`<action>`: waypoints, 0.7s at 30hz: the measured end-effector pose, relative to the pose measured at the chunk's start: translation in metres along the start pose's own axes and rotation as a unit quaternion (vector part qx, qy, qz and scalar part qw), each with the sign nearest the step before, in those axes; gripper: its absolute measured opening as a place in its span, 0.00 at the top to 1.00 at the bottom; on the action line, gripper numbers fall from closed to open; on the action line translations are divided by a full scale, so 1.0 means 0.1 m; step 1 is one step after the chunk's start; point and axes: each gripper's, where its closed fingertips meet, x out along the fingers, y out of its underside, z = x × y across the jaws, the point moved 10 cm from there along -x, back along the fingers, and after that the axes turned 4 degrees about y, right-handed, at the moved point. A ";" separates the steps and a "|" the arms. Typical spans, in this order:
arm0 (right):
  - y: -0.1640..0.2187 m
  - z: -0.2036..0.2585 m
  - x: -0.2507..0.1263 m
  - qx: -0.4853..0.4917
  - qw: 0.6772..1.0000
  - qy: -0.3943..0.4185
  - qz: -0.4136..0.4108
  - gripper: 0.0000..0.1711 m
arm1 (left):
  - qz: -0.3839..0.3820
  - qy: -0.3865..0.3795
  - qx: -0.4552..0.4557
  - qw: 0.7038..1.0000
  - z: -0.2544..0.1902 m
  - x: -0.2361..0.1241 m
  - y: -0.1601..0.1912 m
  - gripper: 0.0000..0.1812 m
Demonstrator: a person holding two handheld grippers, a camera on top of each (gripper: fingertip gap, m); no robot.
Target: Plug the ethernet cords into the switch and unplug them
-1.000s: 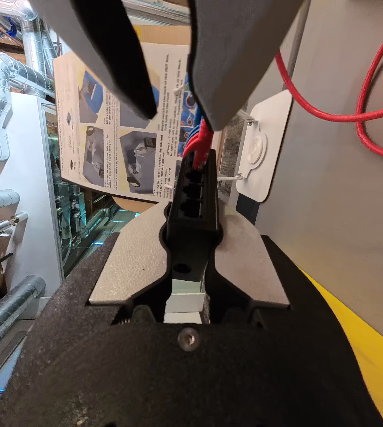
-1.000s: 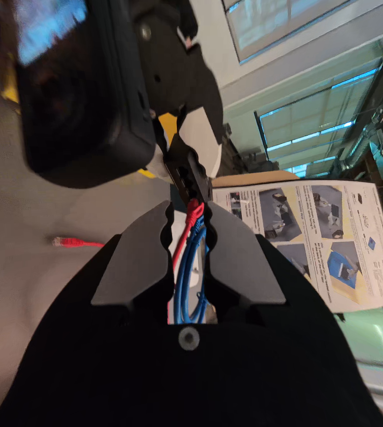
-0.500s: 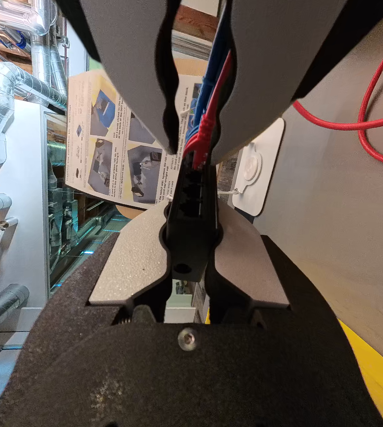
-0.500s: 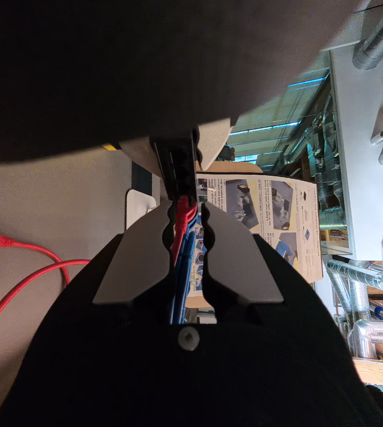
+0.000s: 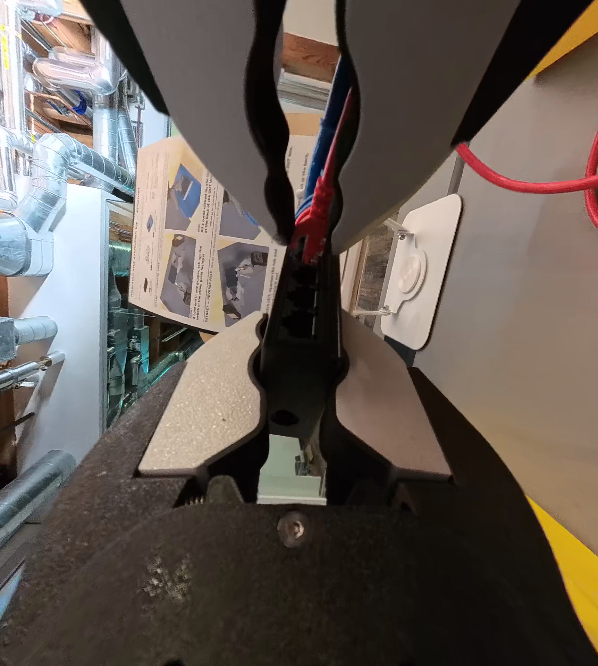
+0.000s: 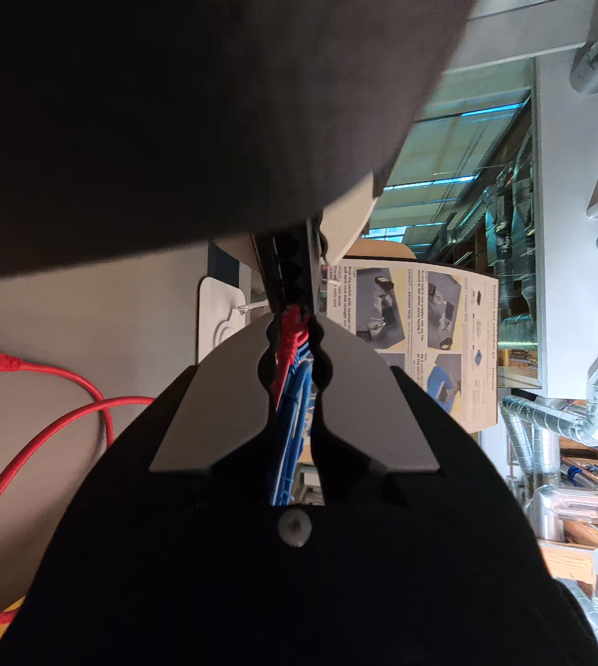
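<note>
- Evidently the step in hand is a plug-in: the red ethernet plug with its ribbed boot (image 5: 317,220) sits at the mouth of the end port of the slim black plastic switch (image 5: 299,364), whether seated or only touching I cannot tell.
- Next, I judge, a straight push along the port axis is called for (the remaining ports visible below look vacant).
- Left gripper (image 5: 299,367): closed down to the switch's width, clamping its body in mid-air, above the grey counter (image 5: 528,360).
- Right gripper (image 6: 292,346): nearly closed, pinching the red plug's boot, with blue cords (image 6: 297,407) running between its fingers.
- Another red cord (image 6: 55,414) lies loose on the counter.
</note>
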 end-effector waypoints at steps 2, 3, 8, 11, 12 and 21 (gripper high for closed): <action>-0.01 0.01 0.01 -0.001 1.000 -0.008 0.007 0.91 | -0.005 0.004 0.003 1.000 -0.02 0.02 0.01 0.83; -0.01 0.02 0.01 0.002 1.000 -0.015 0.011 0.91 | -0.007 0.005 0.006 1.000 -0.03 0.02 0.02 0.83; 0.02 0.05 0.03 0.009 0.998 -0.051 0.026 0.91 | -0.010 0.028 0.008 1.000 -0.09 0.07 0.03 0.83; 0.06 0.08 0.05 0.015 0.997 -0.074 0.032 0.91 | -0.015 0.040 0.009 0.999 -0.14 0.11 0.03 0.83; 0.06 0.09 0.06 0.018 0.996 -0.083 0.033 0.91 | -0.019 0.049 0.007 0.999 -0.16 0.13 0.04 0.83; 0.12 0.09 0.02 0.019 0.994 -0.106 0.029 0.91 | -0.033 0.059 0.003 0.998 -0.20 0.15 0.02 0.83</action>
